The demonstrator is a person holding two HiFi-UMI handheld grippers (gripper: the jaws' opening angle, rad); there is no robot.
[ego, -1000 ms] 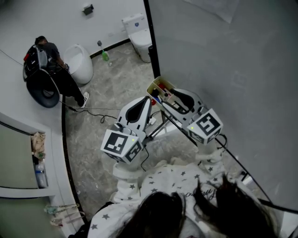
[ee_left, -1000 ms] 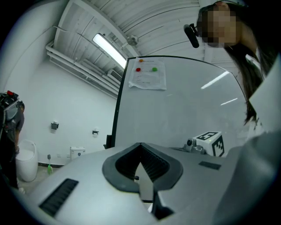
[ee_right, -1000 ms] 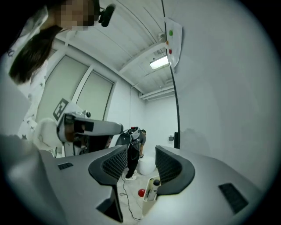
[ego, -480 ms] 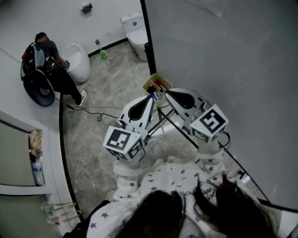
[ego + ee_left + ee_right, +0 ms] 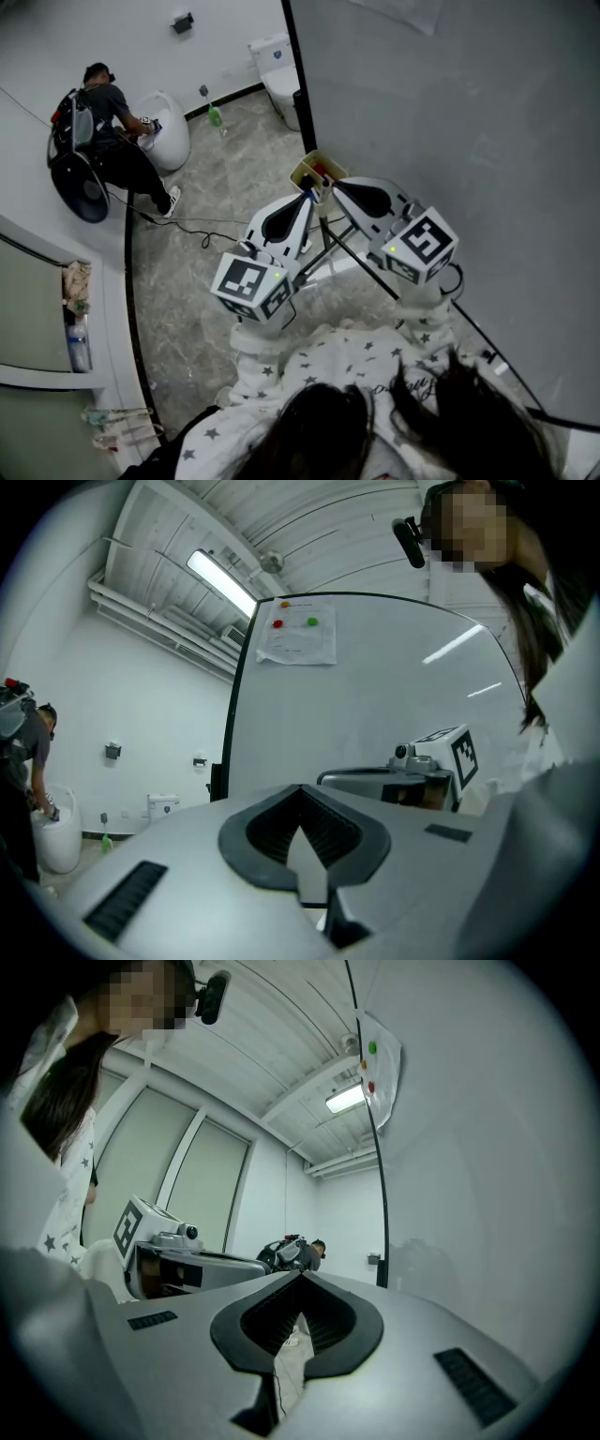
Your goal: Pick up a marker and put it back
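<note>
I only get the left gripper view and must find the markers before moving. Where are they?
Observer: The head view shows a tan tray holding markers by the whiteboard's dark edge, just beyond the left gripper's tip.
Operator: Is the other gripper carrying one?
Observer: No. The right gripper view shows the right gripper shut, with nothing between its jaws.
Operator: Anything on the ground near me?
Observer: A black cable lies on the marbled floor, to the left of the left gripper.
</note>
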